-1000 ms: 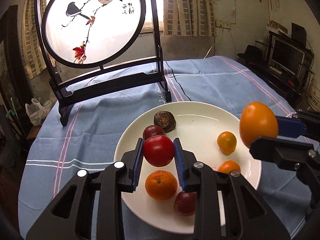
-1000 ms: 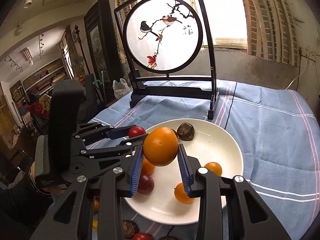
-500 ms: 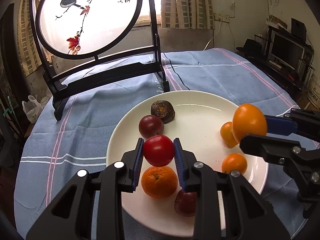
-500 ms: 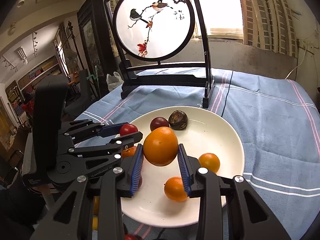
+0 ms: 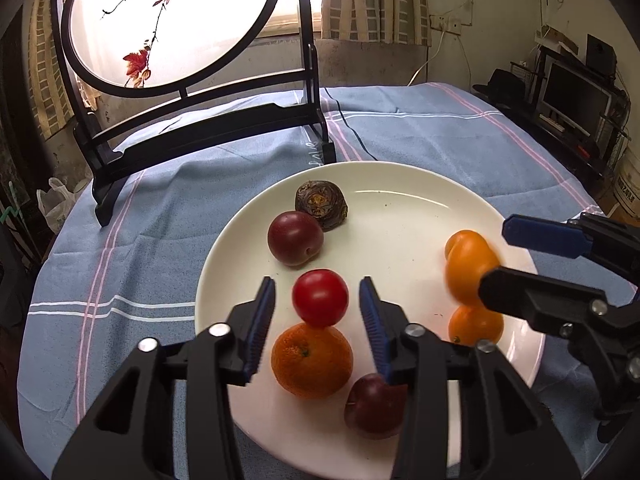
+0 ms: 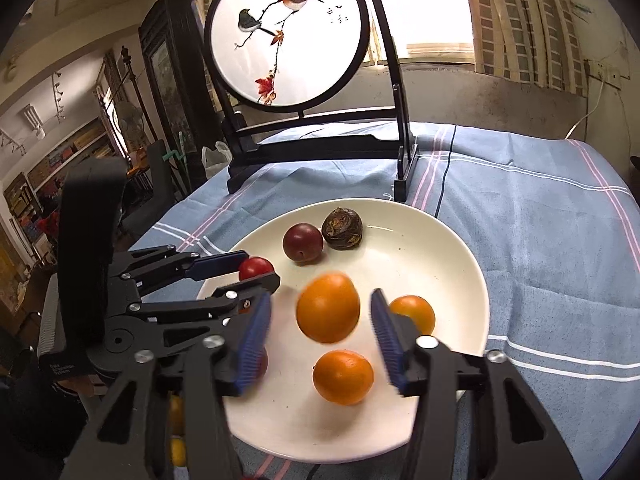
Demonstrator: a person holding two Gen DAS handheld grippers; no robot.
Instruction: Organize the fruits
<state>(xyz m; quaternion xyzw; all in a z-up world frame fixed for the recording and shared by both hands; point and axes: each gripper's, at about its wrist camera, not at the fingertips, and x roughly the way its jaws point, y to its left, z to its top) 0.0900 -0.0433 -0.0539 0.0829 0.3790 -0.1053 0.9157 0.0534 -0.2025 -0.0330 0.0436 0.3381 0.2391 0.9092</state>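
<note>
A white plate point(image 5: 400, 208) point(image 6: 432, 256) on the blue cloth holds several fruits. My left gripper point(image 5: 317, 292) hovers over its near left part. Its jaws are opening, and the red tomato point(image 5: 320, 298) sits between the pads with a gap on each side, its underside against a mandarin point(image 5: 312, 360). My right gripper point(image 6: 320, 300) is over the plate's right part. Its jaws are opening too, and the large orange point(image 6: 328, 308) between them is blurred and clear of both pads. Each gripper also shows in the other's view: right gripper point(image 5: 496, 254), left gripper point(image 6: 260, 270).
Also on the plate are a dark plum point(image 5: 295, 238), a brown wrinkled fruit point(image 5: 321, 204), a second plum point(image 5: 374, 406) and two small oranges point(image 6: 414, 314) point(image 6: 343, 376). A round painted screen on a black stand point(image 5: 180, 20) stands behind the plate. Yellow fruits point(image 6: 178, 450) lie off the plate's near left.
Both grippers have let go: the pads have parted from the tomato and from the large orange. Both grippers came lower and closer over the plate, and the orange now looks blurred.
</note>
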